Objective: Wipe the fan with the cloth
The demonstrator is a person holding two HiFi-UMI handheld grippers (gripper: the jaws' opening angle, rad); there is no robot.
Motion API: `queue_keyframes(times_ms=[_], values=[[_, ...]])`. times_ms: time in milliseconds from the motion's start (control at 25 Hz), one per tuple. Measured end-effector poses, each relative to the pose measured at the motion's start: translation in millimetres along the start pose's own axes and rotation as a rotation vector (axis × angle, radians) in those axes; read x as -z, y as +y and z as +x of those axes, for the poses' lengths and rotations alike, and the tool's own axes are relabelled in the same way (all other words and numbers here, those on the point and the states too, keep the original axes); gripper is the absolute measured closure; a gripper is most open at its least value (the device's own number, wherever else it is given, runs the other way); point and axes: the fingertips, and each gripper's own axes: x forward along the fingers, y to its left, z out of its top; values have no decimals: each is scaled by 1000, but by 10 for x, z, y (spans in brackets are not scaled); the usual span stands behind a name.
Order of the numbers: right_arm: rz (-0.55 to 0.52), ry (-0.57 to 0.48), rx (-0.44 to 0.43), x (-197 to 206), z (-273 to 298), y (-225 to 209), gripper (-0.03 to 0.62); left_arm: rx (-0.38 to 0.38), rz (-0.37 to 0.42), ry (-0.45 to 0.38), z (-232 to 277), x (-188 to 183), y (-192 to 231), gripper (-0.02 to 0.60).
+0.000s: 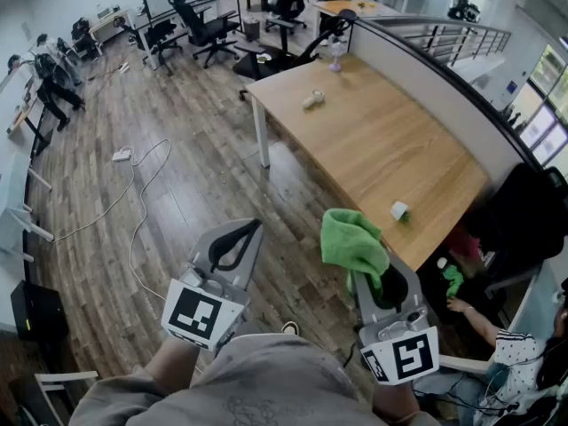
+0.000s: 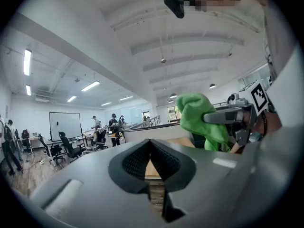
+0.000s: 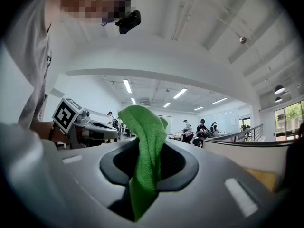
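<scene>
A small pale fan (image 1: 335,51) stands at the far end of the long wooden table (image 1: 373,140), well ahead of both grippers. My right gripper (image 1: 373,269) (image 3: 149,148) is shut on a green cloth (image 1: 353,242) (image 3: 145,141), which bunches above the jaws and hangs down between them. The cloth (image 2: 199,118) also shows in the left gripper view, held level beside my left gripper. My left gripper (image 1: 248,231) (image 2: 151,146) is shut with nothing between its jaws. Both grippers hover over the wood floor, short of the table's near corner.
On the table lie a small whitish object (image 1: 312,100) and a white-and-green item (image 1: 399,210). A grey partition (image 1: 444,87) runs along the table's right side. A cable and power strip (image 1: 122,155) lie on the floor at left. Office chairs (image 1: 204,29) stand at the back. A person (image 1: 479,318) sits at lower right.
</scene>
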Motion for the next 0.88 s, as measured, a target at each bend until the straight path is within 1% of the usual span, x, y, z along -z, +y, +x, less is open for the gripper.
queue_keyframes(times_ms=[120, 240, 480, 600, 640, 680, 720, 760, 880], values=[[24, 0, 6, 34, 1, -32, 497, 1, -3, 3, 9, 15, -6, 580], [21, 9, 11, 45, 8, -46, 497, 1, -2, 5, 14, 13, -3, 580], [29, 1, -10, 41, -20, -44, 497, 3, -1, 8, 19, 13, -31, 580], [32, 9, -8, 59, -3, -54, 497, -27, -26, -3, -22, 8, 13, 578], [33, 12, -8, 65, 4, -61, 497, -43, -33, -8, -31, 3, 43, 550], [33, 14, -8, 70, 11, -70, 497, -55, -37, -14, -34, -1, 70, 436], [33, 15, -9, 76, 19, -79, 497, -61, -37, -24, -33, -4, 96, 341], [32, 15, -8, 83, 31, -89, 497, -63, -38, -37, -30, -6, 126, 319], [35, 12, -8, 98, 72, -111, 497, -69, -53, -49, -26, 15, 209, 302]])
